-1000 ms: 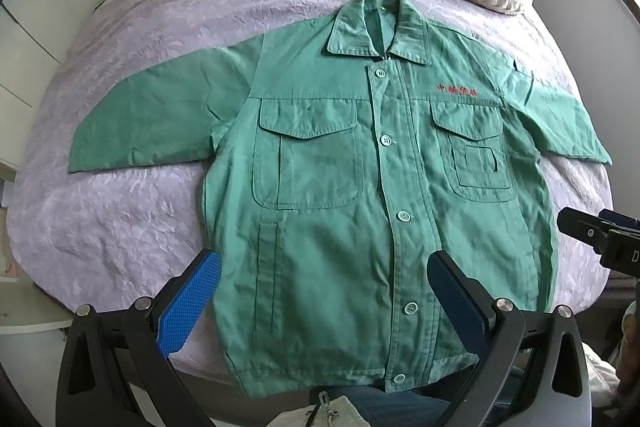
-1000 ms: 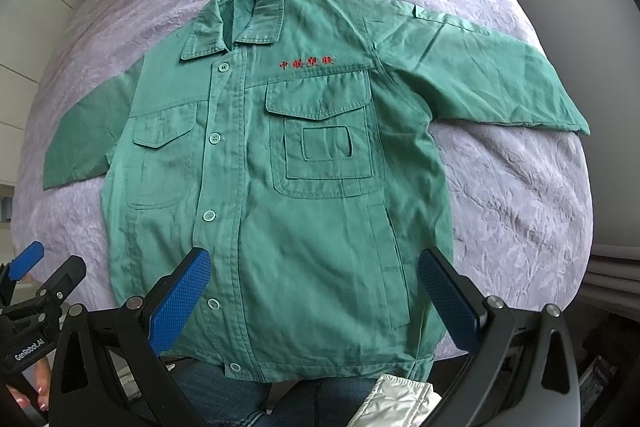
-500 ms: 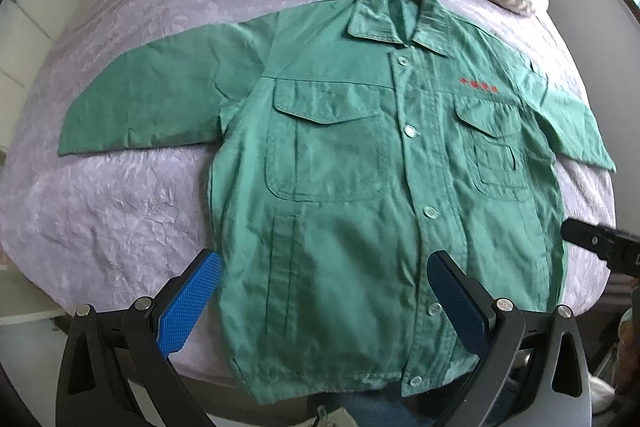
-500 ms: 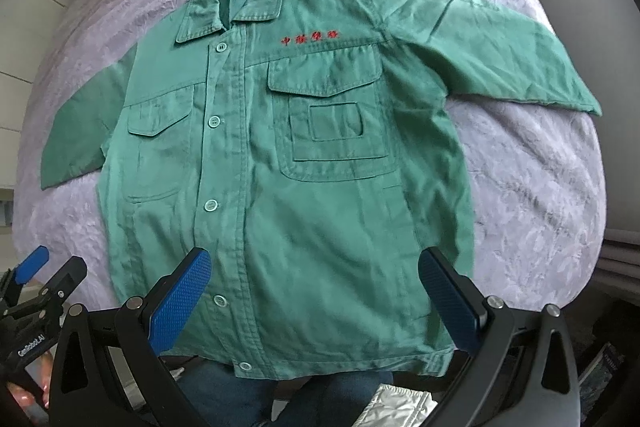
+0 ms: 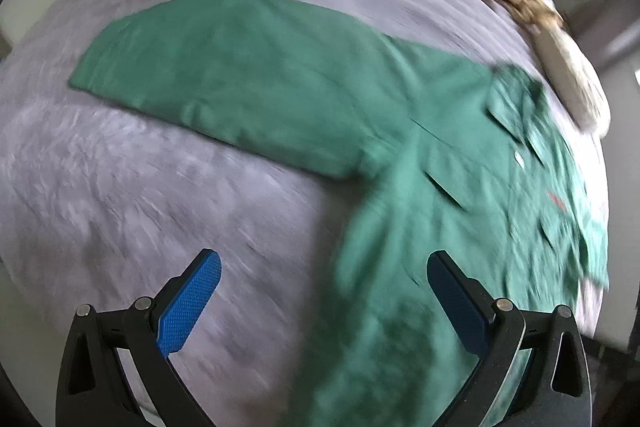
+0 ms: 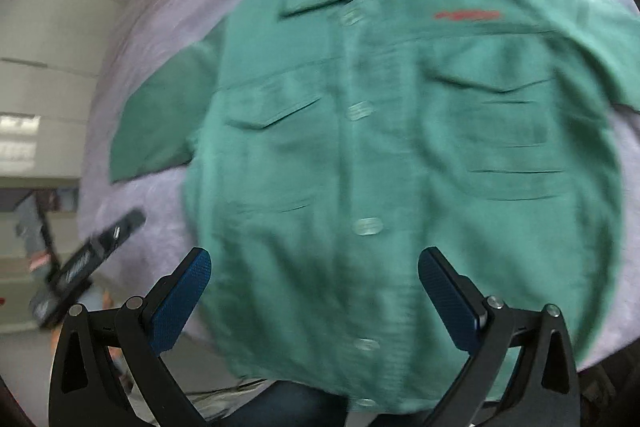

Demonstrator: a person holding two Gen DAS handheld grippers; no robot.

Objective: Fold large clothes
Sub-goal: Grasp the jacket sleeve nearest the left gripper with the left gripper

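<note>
Green work jacket (image 6: pixel 400 155) lies spread, buttoned, on the lilac bedspread (image 5: pixel 120 195). Left gripper (image 5: pixel 324 291) and right gripper (image 6: pixel 314 287) hover above it, jaws wide, holding nothing.

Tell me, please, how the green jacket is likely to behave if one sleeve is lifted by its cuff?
The green jacket would probably drape limply: it lies flat with soft creases on the bedspread. Its spread sleeve would likely trail and drag the body, since both are one piece. It looks light, woven, not slippery.
</note>
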